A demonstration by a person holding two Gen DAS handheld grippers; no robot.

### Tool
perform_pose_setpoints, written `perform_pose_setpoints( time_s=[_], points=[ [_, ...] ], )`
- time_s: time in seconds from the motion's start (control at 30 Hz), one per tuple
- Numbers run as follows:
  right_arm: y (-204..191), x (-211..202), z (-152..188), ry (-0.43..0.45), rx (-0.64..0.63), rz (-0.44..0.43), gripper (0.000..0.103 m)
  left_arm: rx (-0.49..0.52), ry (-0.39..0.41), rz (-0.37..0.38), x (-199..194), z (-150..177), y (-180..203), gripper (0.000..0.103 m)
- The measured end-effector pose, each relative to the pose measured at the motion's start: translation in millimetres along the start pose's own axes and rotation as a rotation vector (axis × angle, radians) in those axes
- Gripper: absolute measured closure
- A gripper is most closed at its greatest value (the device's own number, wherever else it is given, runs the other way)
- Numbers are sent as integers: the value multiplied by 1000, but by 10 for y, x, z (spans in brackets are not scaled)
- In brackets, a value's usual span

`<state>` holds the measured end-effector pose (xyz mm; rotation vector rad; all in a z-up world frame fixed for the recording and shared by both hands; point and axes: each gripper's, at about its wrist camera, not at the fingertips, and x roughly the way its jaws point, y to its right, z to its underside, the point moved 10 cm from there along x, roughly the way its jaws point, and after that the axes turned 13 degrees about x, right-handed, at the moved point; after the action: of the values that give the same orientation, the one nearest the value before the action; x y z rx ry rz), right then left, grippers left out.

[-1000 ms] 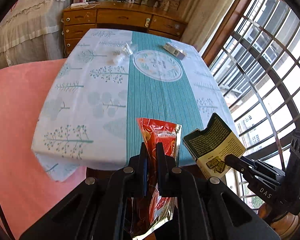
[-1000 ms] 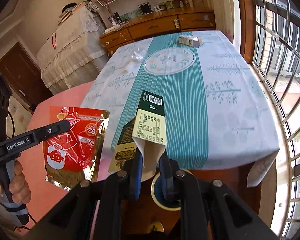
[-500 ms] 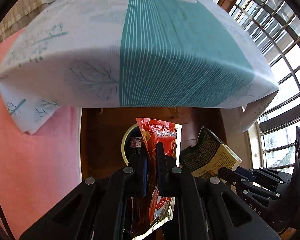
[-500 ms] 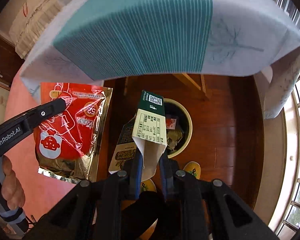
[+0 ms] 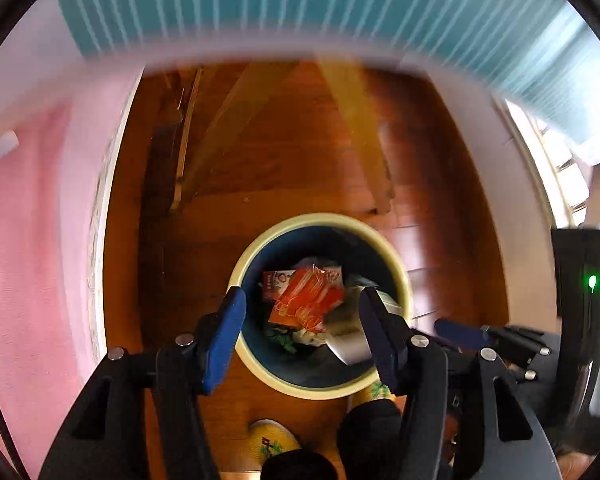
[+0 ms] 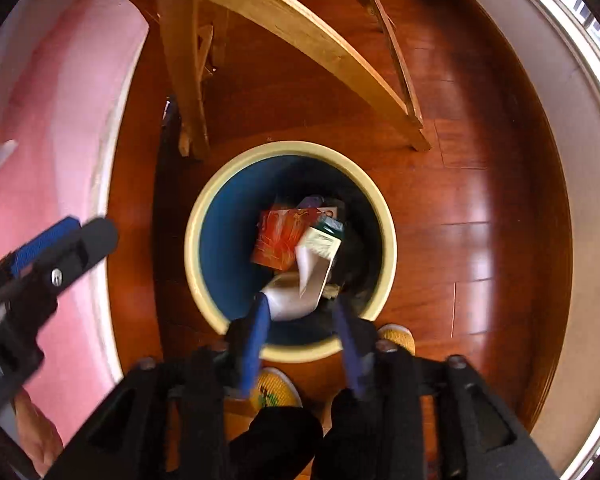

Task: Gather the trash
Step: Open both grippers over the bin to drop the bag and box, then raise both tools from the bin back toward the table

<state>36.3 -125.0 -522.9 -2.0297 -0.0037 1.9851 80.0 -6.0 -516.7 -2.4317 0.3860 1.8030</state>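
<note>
A round bin with a cream rim (image 5: 380, 236) (image 6: 204, 208) and blue inside stands on the wood floor under the table. The red snack pouch (image 5: 306, 298) (image 6: 280, 238) lies inside it on other trash. The green and cream carton (image 6: 318, 264) (image 5: 352, 344) is in the bin's near side, just past my right gripper's fingers. My left gripper (image 5: 302, 312) is open and empty above the bin. My right gripper (image 6: 302, 316) is open above the bin's near rim. The left gripper also shows at the left of the right wrist view (image 6: 60, 236).
Wooden table legs (image 6: 284, 16) stand behind the bin. The teal striped tablecloth (image 5: 300, 4) hangs overhead. A pink rug (image 5: 28, 240) lies left. Yellow slippers (image 6: 276, 390) are close below the bin. A window wall (image 6: 580, 120) is right.
Both grippers dropped below the table edge to the bin and opened. The red pouch and the carton left the fingers and are in the bin.
</note>
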Motion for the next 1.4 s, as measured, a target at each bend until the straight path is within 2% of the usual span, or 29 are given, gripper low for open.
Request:
perform_pose_setpoints(
  time_s=[0.2, 0.33, 0.4, 0.57, 0.83, 1.07, 1.17, 1.4],
  points=[
    [10, 70, -42, 1, -3, 15, 60, 16, -40, -61, 114, 63, -121, 41],
    [13, -51, -35, -8, 7, 17, 60, 33, -42, -104, -32, 65, -167, 41],
    [8, -105, -26, -20, 16, 16, 55, 35, -55, -129, -125, 52, -172, 41],
    [-74, -460, -32, -14, 17, 1, 53, 10, -49, -134, -466, -67, -197, 41],
    [-419, -1454, 12, 43, -13, -42, 53, -9, 27, -149, -1545, -294, -170, 41],
    [-706, -2473, 147, 102, -40, -69, 53, 14, 156, -155, -2822, -527, -188, 40],
    [-843, -2863, 195, 131, -62, -85, 53, 52, 225, -180, -3344, -634, -186, 35],
    [-1088, -3675, 162, 265, -103, -91, 53, 91, 364, -226, -4310, -873, -295, 31]
  ],
)
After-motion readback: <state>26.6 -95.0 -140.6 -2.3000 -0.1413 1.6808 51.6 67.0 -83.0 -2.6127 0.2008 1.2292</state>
